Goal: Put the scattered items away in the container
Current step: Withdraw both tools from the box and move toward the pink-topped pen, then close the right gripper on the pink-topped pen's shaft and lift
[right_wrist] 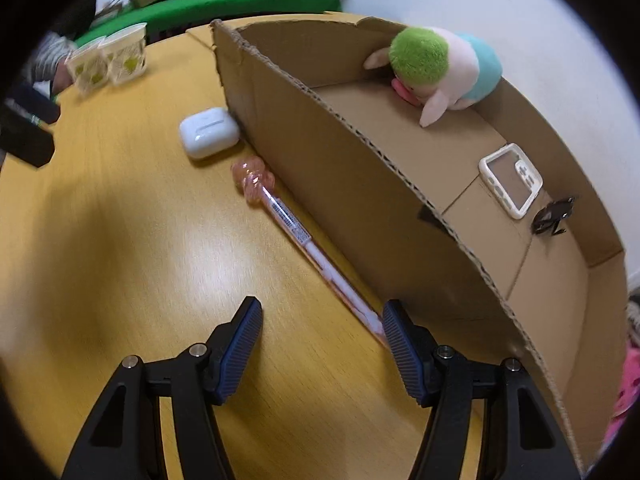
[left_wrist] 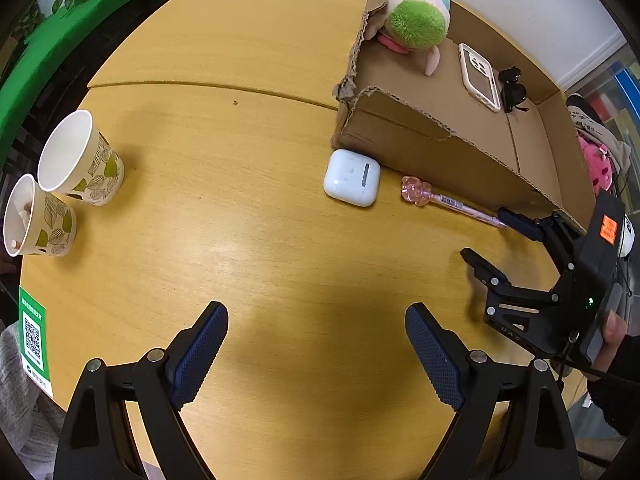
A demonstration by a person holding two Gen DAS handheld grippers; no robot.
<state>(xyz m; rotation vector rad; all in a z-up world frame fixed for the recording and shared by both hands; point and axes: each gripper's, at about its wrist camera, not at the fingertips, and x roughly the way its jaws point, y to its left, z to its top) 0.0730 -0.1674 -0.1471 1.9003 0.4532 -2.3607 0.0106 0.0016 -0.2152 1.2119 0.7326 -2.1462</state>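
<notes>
- My right claw (right_wrist: 322, 344) hangs low over the yellow wooden tabletop (right_wrist: 120, 240), its blue ribbed pads spread moderately wide and closed on nothing.
- The long pink transparent pen with a bear-shaped cap (right_wrist: 288, 224) lies flat on the tabletop, running alongside the near wall of the open brown cardboard box (right_wrist: 360, 208).
- The pen's tip end reaches just beside the inner face of my right claw's right-hand pad; I cannot tell whether it touches. The rest of the pen runs away from the claw, toward the bear cap.
- The white rounded plastic earbud case (right_wrist: 208, 132) sits on the tabletop just past the bear cap, close against the corner of the box.
- My left claw (left_wrist: 316, 352) hovers over bare tabletop with its pads wide apart and nothing between them. The earbud case (left_wrist: 351, 177) and pen (left_wrist: 448, 200) lie well ahead of it, to the right.
- From the left view, my right claw (left_wrist: 484, 232) points at the pen's tip end, one finger beside it and next to the box wall (left_wrist: 420, 148).
- Inside the box rest a plush toy with a green fuzzy head (right_wrist: 436, 64), a cream-edged phone-like device (right_wrist: 512, 182) and folded black sunglasses (right_wrist: 554, 216).
- Two leaf-patterned paper cups (left_wrist: 64, 184) stand together at the far left of the tabletop.
</notes>
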